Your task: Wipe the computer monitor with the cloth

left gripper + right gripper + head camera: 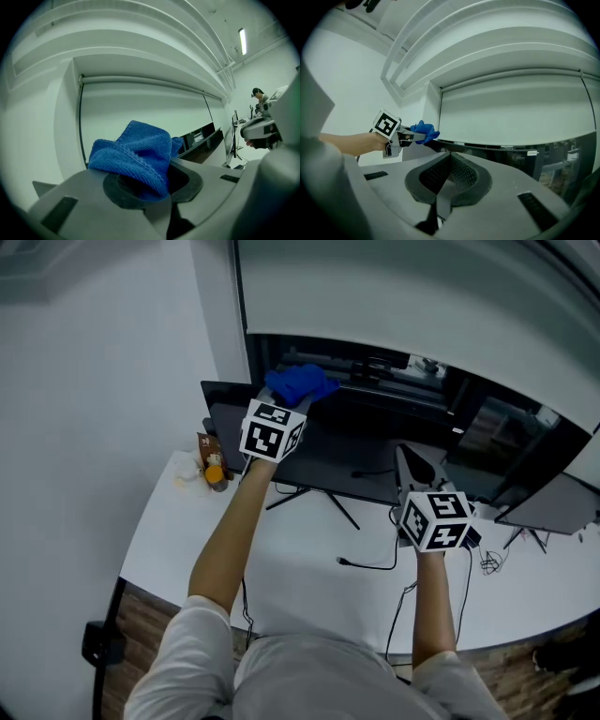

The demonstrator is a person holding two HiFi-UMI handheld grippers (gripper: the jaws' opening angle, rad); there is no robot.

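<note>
1. cloth (136, 150): blue microfibre-type weave, looped nap, rough, matt, stitched hem.
2. left gripper (157, 187): smooth matt grey plastic shell; fingers (115, 190) faced with dark rubbery pads.
3. right gripper (449, 164): same matt grey plastic; pads on its fingers (464, 176) have a fine cross-hatched grip texture.
4. cube (272, 430): matt black-and-white print.
5. monitor (361, 460): black screen, low sheen.
6. desk (300, 568): white, smooth.
7. floor (155, 620): brown wood-grain planks.
</note>
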